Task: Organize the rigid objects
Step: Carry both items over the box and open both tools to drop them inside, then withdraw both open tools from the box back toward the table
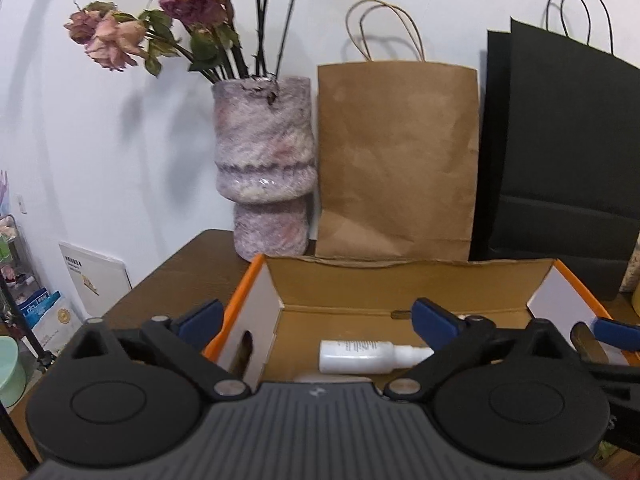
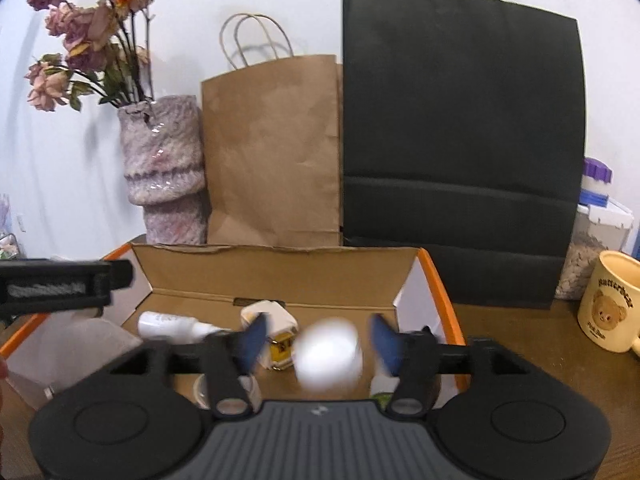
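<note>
Between the jaws: a blurred white round object (image 2: 329,354) is seen in the right wrist view, midway between the blue pads (image 2: 254,340) of the right gripper (image 2: 320,342), touching neither; whether it is airborne or resting cannot be told.
Right gripper state: the jaws are spread apart, nothing gripped.
Left gripper state: the left gripper (image 1: 318,320) is held wide open over the near edge of the open orange-edged cardboard box (image 1: 400,280) on the brown wooden counter (image 1: 180,276).
Box contents: a white plastic spray bottle (image 1: 372,357) is laid on its side on the box floor, between and beyond the left jaws.
Right view only: a white and yellow blocky object (image 2: 276,332), a cream bear-printed mug (image 2: 610,306) and a clear lidded container (image 2: 596,248) are shown.
Both views: a mottled pink vase of dried roses (image 1: 266,168), a brown paper bag (image 1: 396,160) and a black paper bag (image 1: 560,160) are stood behind the box.
Hard to make out: small items under the right gripper are cut off by its body.
</note>
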A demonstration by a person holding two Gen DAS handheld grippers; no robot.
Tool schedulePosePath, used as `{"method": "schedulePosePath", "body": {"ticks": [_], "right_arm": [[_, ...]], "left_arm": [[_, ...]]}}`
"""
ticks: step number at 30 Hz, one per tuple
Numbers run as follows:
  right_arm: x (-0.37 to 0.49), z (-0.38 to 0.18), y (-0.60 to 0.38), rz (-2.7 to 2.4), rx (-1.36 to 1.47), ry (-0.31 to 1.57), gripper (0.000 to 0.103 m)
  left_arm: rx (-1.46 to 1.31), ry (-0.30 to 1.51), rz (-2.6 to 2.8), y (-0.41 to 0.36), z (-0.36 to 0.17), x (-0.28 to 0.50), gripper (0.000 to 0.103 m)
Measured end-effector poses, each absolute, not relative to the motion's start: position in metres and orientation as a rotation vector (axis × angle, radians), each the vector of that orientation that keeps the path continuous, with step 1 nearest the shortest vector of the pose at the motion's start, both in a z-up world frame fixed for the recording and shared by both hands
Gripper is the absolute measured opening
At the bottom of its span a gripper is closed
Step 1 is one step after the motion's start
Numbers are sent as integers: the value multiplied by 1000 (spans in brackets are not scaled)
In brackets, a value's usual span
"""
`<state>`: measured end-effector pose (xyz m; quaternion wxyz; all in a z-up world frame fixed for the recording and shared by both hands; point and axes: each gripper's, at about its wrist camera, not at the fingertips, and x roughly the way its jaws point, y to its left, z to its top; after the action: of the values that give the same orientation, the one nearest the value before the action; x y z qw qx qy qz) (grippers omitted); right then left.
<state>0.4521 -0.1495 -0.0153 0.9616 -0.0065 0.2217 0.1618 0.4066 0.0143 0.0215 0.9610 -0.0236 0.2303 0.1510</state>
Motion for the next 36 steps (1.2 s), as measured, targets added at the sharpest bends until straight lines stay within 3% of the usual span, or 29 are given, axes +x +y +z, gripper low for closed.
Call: {"method": "schedulePosePath", "body": {"ticks": [5, 19, 36], "right_arm": [[451, -14, -152, 300, -10, 424, 103], [441, -8, -159, 281, -27, 397, 103], [372, 6, -192, 283, -52, 344, 103]], "left_arm": [[-77, 468, 307, 19, 23, 408, 103], [-101, 444, 292, 20, 30, 396, 103], [-117, 404, 236, 7, 43, 321, 103]]}}
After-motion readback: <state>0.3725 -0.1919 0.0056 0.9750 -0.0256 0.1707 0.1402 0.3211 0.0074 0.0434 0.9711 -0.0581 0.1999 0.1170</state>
